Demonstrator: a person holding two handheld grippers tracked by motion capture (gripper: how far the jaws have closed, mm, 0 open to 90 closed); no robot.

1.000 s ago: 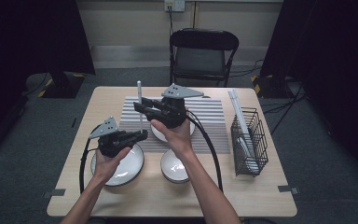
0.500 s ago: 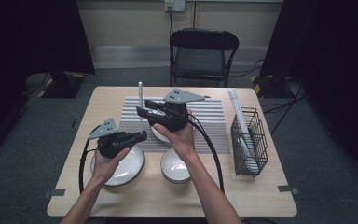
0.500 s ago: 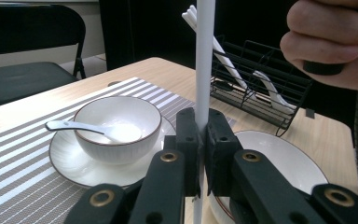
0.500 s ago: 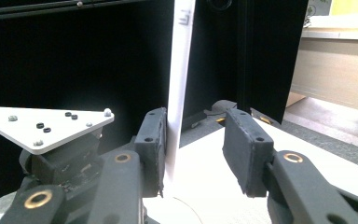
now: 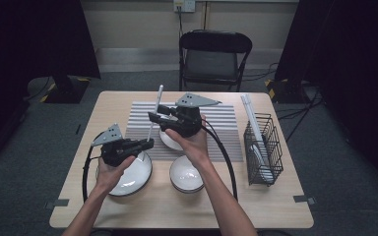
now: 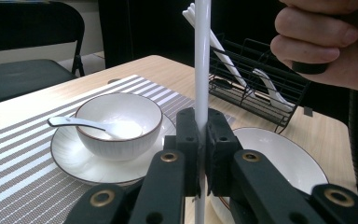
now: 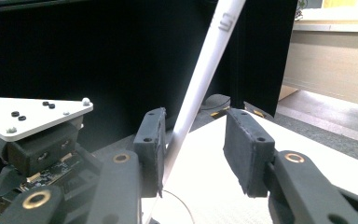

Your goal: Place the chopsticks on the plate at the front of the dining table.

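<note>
A long white chopstick (image 5: 156, 105) stands nearly upright over the table's left middle. My left gripper (image 5: 150, 143) is shut on its lower end, and in the left gripper view the jaws of this gripper (image 6: 203, 140) pinch the stick (image 6: 202, 56). My right gripper (image 5: 152, 115) reaches in from the right, higher up the same stick. In the right gripper view its jaws (image 7: 198, 140) stand apart and have just been opening. The chopstick (image 7: 205, 70) leans between them, close against the left pad (image 7: 154, 140).
A white plate (image 5: 138, 174) lies under my left gripper and a white bowl (image 5: 186, 174) under my right forearm. On the striped placemat (image 5: 226, 123) a bowl (image 6: 119, 123) with a spoon (image 6: 74, 122) sits on a plate. A wire basket (image 5: 263, 147) of white utensils stands at the right.
The right gripper's jaws have spread apart around the chopstick. The left gripper keeps its hold, and neither hand has shifted much.
</note>
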